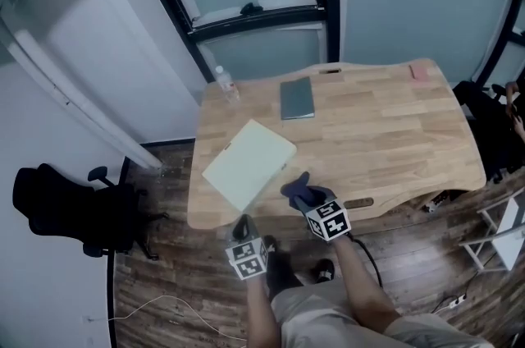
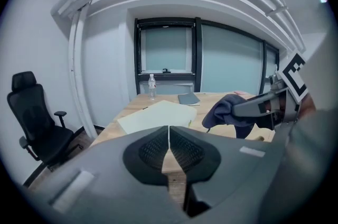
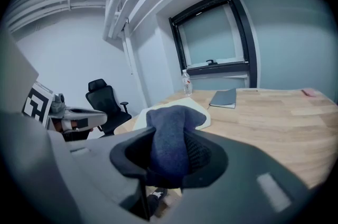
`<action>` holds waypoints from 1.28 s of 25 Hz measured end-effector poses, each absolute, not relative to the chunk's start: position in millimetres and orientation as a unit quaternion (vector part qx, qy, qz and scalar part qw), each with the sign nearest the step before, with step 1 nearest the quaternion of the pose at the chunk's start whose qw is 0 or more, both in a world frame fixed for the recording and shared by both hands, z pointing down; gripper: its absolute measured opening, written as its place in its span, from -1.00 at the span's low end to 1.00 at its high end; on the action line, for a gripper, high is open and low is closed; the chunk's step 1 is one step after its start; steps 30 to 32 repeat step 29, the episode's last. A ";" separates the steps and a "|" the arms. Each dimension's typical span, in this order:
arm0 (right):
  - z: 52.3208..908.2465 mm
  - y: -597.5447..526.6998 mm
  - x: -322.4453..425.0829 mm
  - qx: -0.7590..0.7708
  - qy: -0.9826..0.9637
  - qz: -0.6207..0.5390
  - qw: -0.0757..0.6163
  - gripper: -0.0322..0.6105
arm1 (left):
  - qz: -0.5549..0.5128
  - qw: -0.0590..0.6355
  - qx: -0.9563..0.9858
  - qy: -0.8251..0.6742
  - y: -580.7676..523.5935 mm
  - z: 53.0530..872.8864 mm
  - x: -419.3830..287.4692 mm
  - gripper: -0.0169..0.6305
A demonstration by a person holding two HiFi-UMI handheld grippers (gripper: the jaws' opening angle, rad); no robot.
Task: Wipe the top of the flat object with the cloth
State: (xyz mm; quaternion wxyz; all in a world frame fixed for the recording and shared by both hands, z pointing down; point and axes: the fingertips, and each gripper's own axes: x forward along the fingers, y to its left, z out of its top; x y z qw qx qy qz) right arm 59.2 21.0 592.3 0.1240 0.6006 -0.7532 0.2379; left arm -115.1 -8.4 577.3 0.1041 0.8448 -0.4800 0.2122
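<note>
A pale, flat, closed laptop-like object [image 1: 248, 162] lies tilted near the front left of the wooden desk [image 1: 385, 133]; it shows too in the left gripper view [image 2: 156, 113] and behind the cloth in the right gripper view [image 3: 203, 113]. My right gripper [image 1: 305, 194] hangs at the desk's front edge, shut on a dark blue cloth [image 1: 300, 190] [image 3: 170, 141] that bunches out past the jaws [image 2: 227, 111]. My left gripper [image 1: 244, 230] is shut with nothing in it [image 2: 169, 133], just off the desk's front edge, below the flat object.
A grey notebook [image 1: 297, 98] and a clear water bottle [image 1: 223, 80] sit at the back of the desk, a small pink item [image 1: 419, 71] at the far right corner. A black office chair [image 1: 78, 207] stands on the left floor. Cables trail on the floor.
</note>
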 end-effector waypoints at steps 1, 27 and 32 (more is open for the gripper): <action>592.2 23.3 58.0 0.597 -0.756 0.235 0.127 -0.47 | 0.211 0.102 0.844 -0.482 -6.6 576.3 -114.9 -0.91; 577.0 11.0 70.4 0.607 -0.754 0.224 0.112 -0.47 | 0.216 0.100 0.867 -0.438 -19.6 564.5 -92.5 -0.91; 575.0 8.5 71.9 0.608 -0.753 0.228 0.103 -0.47 | 0.214 0.100 0.867 -0.438 -21.5 564.3 -92.2 -0.91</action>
